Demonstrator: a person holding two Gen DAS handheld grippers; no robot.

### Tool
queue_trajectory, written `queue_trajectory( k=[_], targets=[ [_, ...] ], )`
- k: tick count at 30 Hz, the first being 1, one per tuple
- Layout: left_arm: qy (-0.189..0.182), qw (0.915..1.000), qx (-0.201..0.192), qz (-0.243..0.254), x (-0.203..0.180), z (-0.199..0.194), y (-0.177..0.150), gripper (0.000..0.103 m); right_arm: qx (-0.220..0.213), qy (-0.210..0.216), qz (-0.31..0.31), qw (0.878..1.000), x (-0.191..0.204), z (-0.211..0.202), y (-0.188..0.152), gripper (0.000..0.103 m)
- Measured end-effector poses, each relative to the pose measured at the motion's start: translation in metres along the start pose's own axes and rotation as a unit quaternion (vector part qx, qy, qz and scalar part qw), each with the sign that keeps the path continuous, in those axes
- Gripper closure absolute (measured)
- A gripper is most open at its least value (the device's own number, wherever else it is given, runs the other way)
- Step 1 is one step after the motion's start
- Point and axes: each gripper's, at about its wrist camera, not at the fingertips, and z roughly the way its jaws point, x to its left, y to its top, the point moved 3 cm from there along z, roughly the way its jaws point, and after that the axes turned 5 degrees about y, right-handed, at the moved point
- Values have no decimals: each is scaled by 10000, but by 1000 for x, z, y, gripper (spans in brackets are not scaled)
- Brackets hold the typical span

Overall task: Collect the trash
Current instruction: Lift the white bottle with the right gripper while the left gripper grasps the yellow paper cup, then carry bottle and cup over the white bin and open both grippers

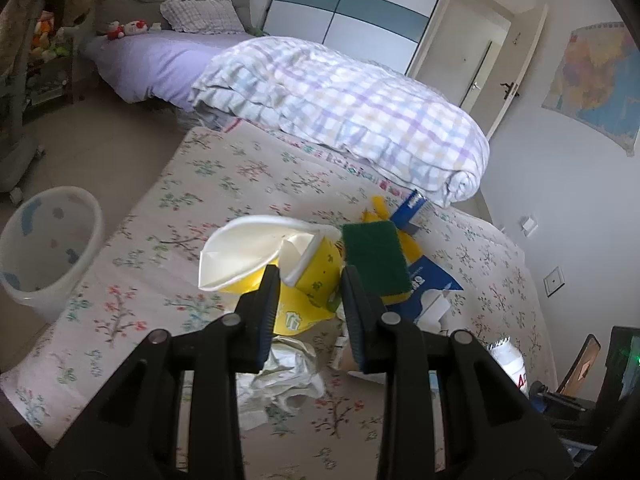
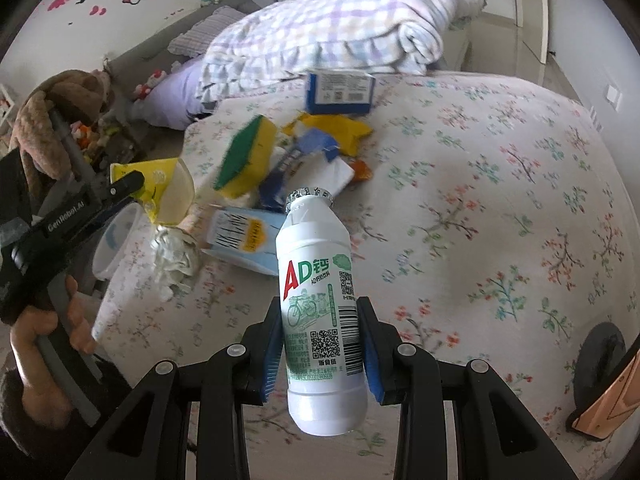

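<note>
Two grippers are loaded: the right gripper clamps a white drink bottle at its labelled belly, and the left gripper pinches a crushed yellow paper cup between its fingers. Both look light and easily squashed, the bottle slick, so mid-body holds suit. Ahead lie a green sponge, blue cartons and crumpled tissue; the white bin sits far left.

The white bottle, at six o'clock in the right wrist view, reads "AD" in red above a barcode and QR codes. At nine o'clock, the left gripper carries "GenRobot.AI".
</note>
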Motion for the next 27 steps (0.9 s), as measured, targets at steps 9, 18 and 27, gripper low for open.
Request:
queue_trajectory(
  k=[9, 18, 27],
  targets=[
    [175, 9990, -244, -327, 49, -27, 13, 70, -22, 189, -358, 9992, 49, 9, 11, 67],
    [496, 9962, -343, -631, 106, -49, 20, 70, 154, 359, -644, 9972, 94, 33, 14, 67],
    [868, 9943, -250, -571, 164, -50, 34, 70, 283, 583, -931, 9935, 143, 56, 17, 67]
  ],
)
